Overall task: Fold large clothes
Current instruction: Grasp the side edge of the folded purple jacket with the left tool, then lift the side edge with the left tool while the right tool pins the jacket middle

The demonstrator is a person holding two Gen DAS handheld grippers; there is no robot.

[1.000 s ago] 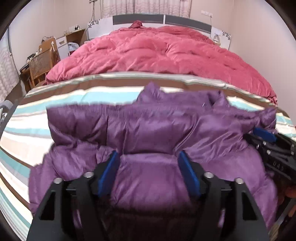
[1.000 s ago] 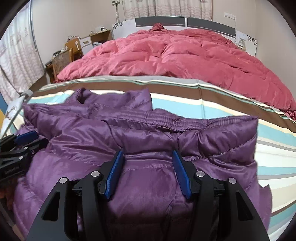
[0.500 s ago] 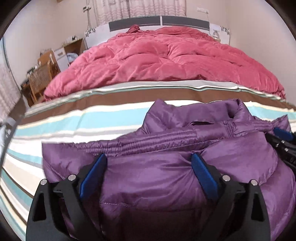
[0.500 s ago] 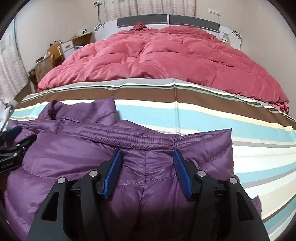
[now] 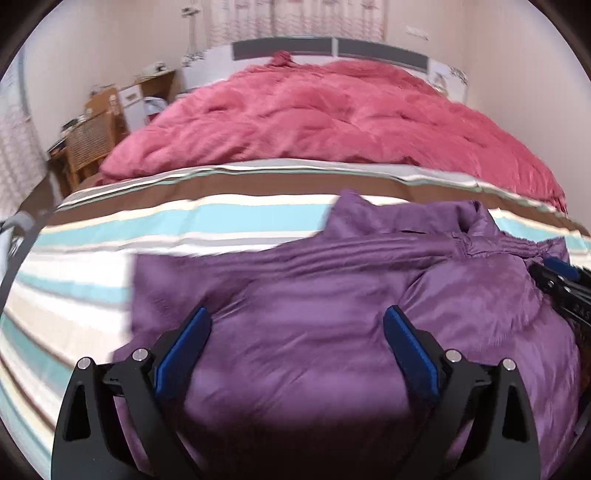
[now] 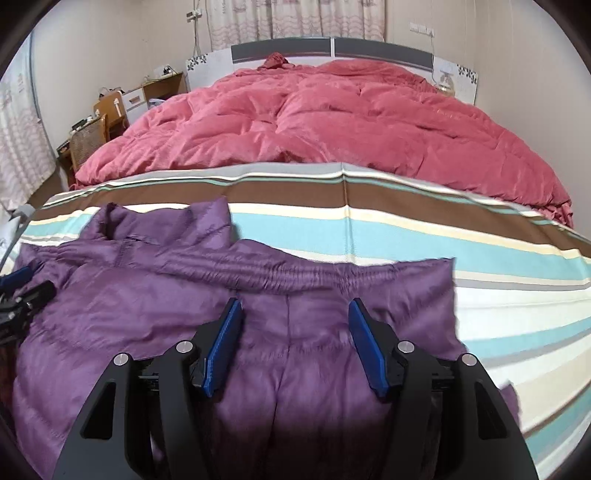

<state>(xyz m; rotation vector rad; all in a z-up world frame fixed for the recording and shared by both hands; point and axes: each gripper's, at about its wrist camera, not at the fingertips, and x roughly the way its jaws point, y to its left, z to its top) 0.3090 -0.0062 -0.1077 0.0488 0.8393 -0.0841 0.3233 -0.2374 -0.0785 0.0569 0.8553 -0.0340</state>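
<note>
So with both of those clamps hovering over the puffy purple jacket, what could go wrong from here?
Three things, I'd guess:
1. The purple jacket is puffy and slick, so its fold may spring open now that the left gripper, whose jaws have just been opening, presses nothing.
2. The right gripper is open too, so nothing pins the elastic hem.
3. The collar sticks out past the fold and may bunch.

A rumpled pink-red quilted duvet (image 6: 325,122) covers the bed's far half, toward twelve o'clock. Nearer lies a sheet striped in brown, turquoise, cream and grey (image 6: 406,236). A grey-and-white panelled headboard (image 6: 380,48) stands behind. At ten o'clock are a woven-back wooden chair (image 6: 86,142) and a wooden desk (image 6: 162,86). Pale patterned curtains (image 6: 295,18) hang at twelve.
</note>
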